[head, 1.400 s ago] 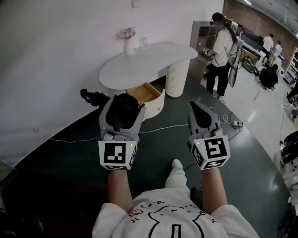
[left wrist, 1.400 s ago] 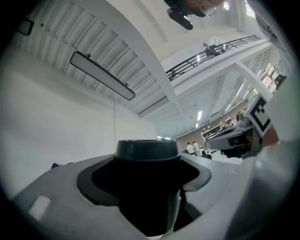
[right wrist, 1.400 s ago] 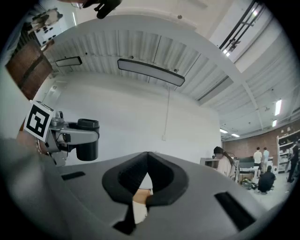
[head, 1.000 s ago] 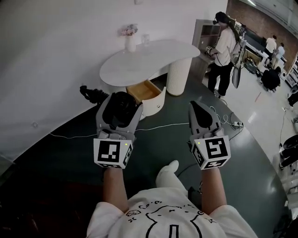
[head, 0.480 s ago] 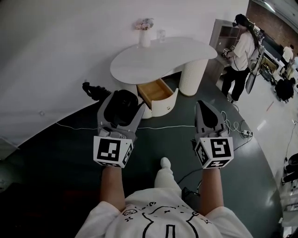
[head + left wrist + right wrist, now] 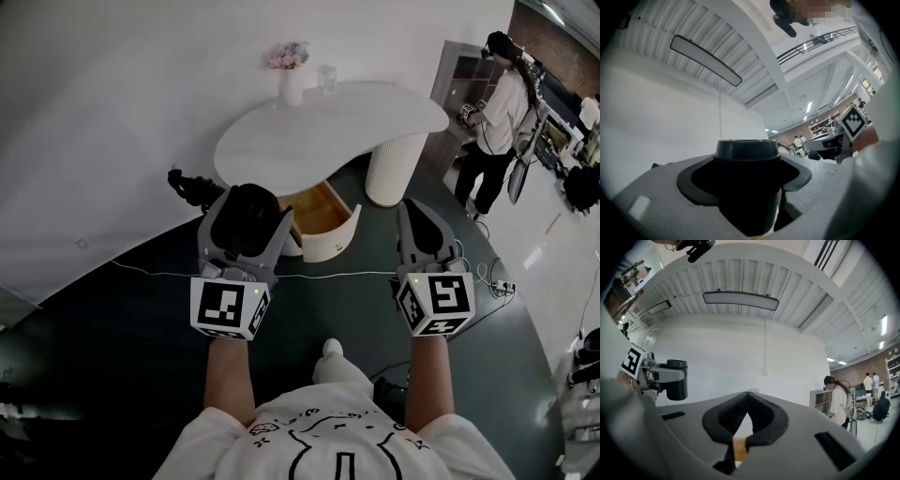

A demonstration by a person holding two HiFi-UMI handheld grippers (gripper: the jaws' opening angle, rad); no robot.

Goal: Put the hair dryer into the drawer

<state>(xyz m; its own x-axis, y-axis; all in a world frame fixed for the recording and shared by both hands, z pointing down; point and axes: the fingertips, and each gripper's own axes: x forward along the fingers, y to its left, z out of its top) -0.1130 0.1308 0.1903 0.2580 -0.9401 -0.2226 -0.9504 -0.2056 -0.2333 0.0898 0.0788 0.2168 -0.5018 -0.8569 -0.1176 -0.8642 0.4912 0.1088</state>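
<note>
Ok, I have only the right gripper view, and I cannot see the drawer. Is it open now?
Observer: Yes. In the head view the drawer stands pulled out under the white desk.
Operator: Does something lie inside it?
Observer: The part that shows is bare wood; the left tool, holding the hair dryer, hides one corner.
Operator: Is the way to it free?
Observer: No, a white cable runs across the floor between the person and the desk.

A hair dryer (image 6: 251, 208) is clamped in the left gripper (image 6: 248, 214). Farther off, a drawer (image 6: 336, 242) is seen open under a table (image 6: 328, 117).
</note>
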